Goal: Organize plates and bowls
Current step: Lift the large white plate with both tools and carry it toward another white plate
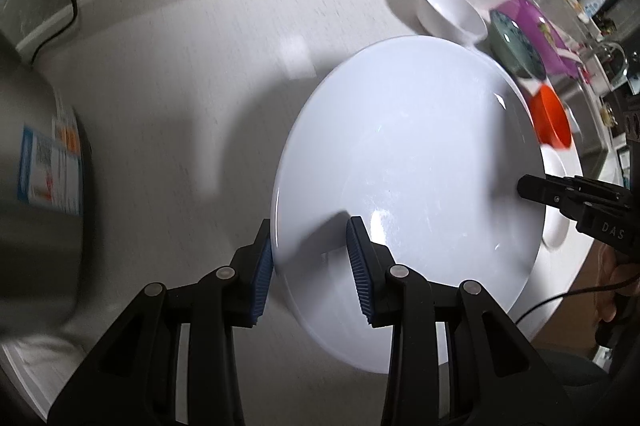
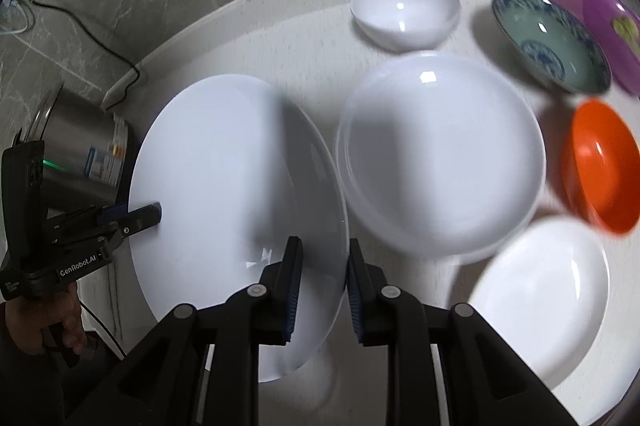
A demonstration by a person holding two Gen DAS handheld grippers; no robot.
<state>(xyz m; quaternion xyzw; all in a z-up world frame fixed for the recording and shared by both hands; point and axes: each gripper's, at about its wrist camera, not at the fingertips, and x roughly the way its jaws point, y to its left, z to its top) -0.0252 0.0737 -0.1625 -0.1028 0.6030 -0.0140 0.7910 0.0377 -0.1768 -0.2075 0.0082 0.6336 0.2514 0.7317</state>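
Both the left hand-held gripper [image 1: 310,266] and right hand-held gripper [image 2: 322,292] are clamped on the large, glossy white plate [image 1: 404,186] at its nine and three o'clock rims; it looks stiff, slippery, breakable.

"DAS" stands in pale letters on the black body of the right gripper [image 1: 520,188], seen at the right edge of the left wrist view. "GenRobot.AI" is printed in white on the body of the left gripper [image 2: 154,212], at the left of the right wrist view. The steel pot [image 2: 86,146] carries a blue and white label [image 1: 50,168] with an orange patch; its print is too blurred to read.
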